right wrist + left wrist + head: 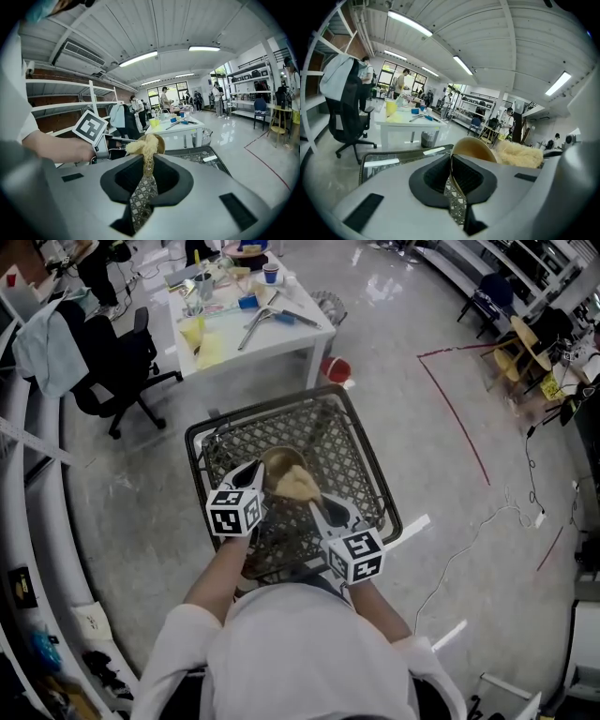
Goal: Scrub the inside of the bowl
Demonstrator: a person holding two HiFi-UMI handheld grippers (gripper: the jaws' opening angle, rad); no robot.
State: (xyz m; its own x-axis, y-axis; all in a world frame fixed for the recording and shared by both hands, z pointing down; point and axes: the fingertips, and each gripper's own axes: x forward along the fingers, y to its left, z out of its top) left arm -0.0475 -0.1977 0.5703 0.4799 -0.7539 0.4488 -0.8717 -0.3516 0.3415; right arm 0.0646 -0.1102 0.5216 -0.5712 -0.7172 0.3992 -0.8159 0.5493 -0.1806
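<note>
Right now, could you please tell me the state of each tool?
Left tool: closed on the bowl rim.
Right tool: closed on the scrubber.

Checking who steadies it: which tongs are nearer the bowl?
Left. The left tongs clamp the rim of the bowl; the right tongs sit just off it, gripping the scrubber.

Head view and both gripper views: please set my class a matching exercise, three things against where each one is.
Things:
1. bowl
2. fibrous scrubber
3. white table

Places:
A. pinched in the right tongs
B. beyond the black mesh table
C. rim clamped by the left tongs

Pairs: 1-C, 2-A, 3-B.
</note>
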